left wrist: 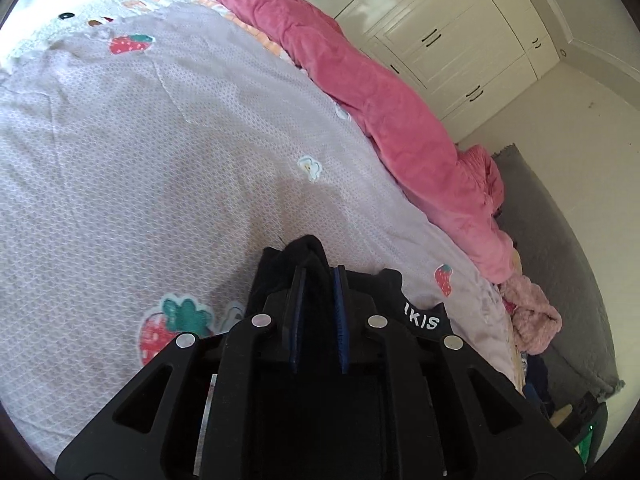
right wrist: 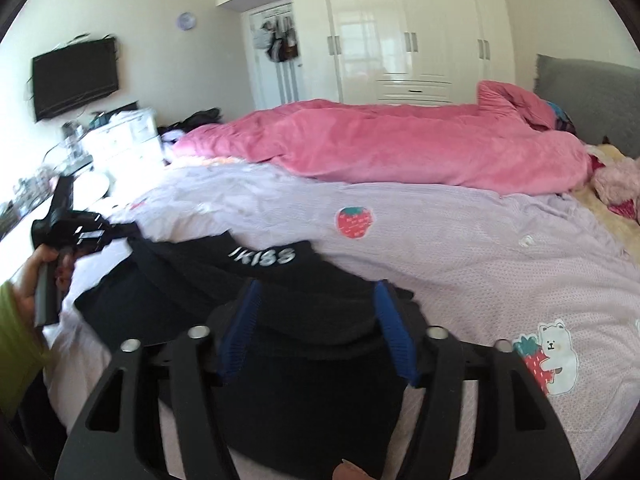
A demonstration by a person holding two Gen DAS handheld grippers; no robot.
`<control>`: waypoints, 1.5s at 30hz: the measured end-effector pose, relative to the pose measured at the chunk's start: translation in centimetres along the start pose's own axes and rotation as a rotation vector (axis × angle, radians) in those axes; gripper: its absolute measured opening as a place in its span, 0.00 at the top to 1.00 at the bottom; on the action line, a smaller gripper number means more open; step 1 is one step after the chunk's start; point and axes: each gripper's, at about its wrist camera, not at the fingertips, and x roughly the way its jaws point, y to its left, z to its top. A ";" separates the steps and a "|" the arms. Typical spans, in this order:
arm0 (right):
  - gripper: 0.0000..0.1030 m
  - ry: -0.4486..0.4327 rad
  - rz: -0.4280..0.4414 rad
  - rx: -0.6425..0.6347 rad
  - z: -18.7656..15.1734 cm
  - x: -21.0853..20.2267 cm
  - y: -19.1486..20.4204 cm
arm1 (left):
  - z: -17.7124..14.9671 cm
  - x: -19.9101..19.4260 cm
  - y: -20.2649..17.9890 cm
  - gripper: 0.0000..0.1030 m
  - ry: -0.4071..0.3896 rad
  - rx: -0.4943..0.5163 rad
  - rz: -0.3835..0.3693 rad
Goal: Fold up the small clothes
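Plainly, the black garment point(right wrist: 224, 280) with white lettering lies on the lilac strawberry-print bedspread point(right wrist: 480, 264), at the bed's near edge. The left tongs point(left wrist: 320, 280) are pinched on a fold of its fabric — blue pads nearly together. The right tongs point(right wrist: 316, 300) stand apart over the garment, cloth between them but not gripped. A pink duvet point(right wrist: 380, 144) lies behind — white wardrobes point(right wrist: 400, 32) beyond
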 end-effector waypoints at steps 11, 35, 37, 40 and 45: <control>0.40 0.287 -0.059 -0.241 -3.5 5.1 4.2 | -5.0 -2.8 -1.8 0.94 0.009 0.290 0.207; 0.37 0.177 -0.292 0.070 0.6 8.4 -5.4 | -4.3 1.6 -1.1 0.62 0.078 0.236 0.280; 0.37 0.207 -0.276 0.105 0.6 9.0 -6.1 | -4.4 1.8 -1.0 0.62 0.078 0.231 0.277; 0.37 0.246 -0.250 0.128 0.4 9.9 -6.4 | -4.4 2.0 -1.2 0.64 0.068 0.236 0.284; 0.76 0.298 -0.189 0.170 0.1 11.4 -6.7 | -4.6 2.0 -2.1 0.89 0.053 0.270 0.312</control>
